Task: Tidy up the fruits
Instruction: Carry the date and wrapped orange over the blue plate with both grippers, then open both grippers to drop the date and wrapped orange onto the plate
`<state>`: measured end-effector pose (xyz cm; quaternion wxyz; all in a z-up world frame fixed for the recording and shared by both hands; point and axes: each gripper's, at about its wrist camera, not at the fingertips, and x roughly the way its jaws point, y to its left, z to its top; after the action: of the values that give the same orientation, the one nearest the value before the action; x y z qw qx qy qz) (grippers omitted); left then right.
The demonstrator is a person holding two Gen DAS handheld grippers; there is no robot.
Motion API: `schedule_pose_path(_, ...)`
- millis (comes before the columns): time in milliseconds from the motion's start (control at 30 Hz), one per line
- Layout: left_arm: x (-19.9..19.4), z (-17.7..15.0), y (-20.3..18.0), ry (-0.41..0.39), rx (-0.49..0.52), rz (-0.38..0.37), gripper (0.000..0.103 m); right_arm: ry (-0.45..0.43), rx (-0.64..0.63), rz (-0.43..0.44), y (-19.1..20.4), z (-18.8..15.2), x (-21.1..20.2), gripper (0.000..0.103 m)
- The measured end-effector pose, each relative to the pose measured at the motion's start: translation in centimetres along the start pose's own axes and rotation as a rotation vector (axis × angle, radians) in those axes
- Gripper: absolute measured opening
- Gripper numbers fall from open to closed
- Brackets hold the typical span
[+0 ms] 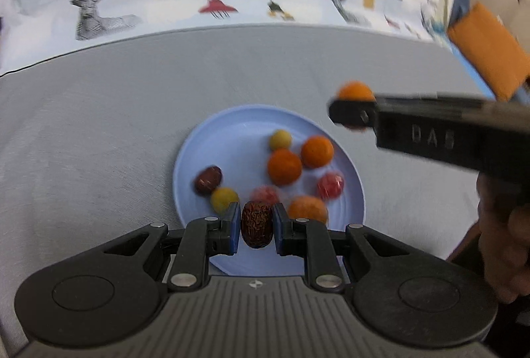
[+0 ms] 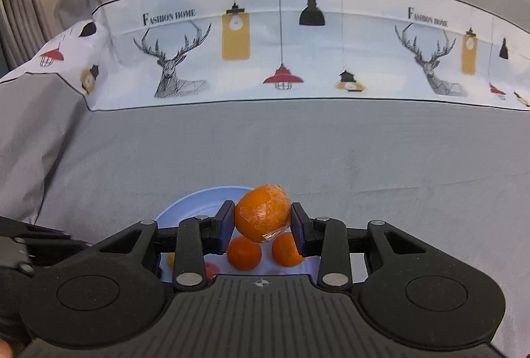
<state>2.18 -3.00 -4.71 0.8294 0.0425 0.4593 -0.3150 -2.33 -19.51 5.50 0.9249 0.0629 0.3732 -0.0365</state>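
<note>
A pale blue plate (image 1: 205, 139) lies on the grey cloth and holds several small fruits: oranges (image 1: 284, 166), yellow ones (image 1: 280, 139), wrapped red ones (image 1: 330, 186) and a dark red date (image 1: 208, 179). My left gripper (image 1: 256, 227) is shut on a wrinkled dark red date (image 1: 256, 223) just above the plate's near side. My right gripper (image 2: 261, 223) is shut on a wrapped orange (image 2: 262, 212) and hangs over the plate (image 2: 185, 202). In the left wrist view that gripper (image 1: 352, 112) comes in from the right, above the plate's far right edge, with its orange (image 1: 355, 91) in it.
The grey cloth (image 1: 99, 126) spreads around the plate. Behind it runs a white band printed with deer and lamps (image 2: 265, 43). An orange object (image 1: 487, 46) lies at the far right. A hand (image 1: 506, 245) holds the right gripper's body.
</note>
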Motion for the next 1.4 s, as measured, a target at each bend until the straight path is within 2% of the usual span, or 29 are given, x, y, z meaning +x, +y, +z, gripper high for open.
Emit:
schedule_pose_path(133, 0.8, -0.5, -0.7, 0.017, 0.041, 0.028, 0.022, 0.037, -0.008, 0.014, 0.4, -0.1, 0.5, 0.038)
schedule_pose_path(400, 0.9, -0.5, -0.5, 0.023, 0.024, 0.038, 0.022, 0.084, -0.041, 0.031, 1.1, -0.7, 1.5, 0.038)
schedule_pose_path(1400, 1.6, -0.4, -1.0, 0.042, 0.047, 0.038, 0.022, 0.1, -0.067, 0.027, 1.2, -1.1, 1.9, 0.038)
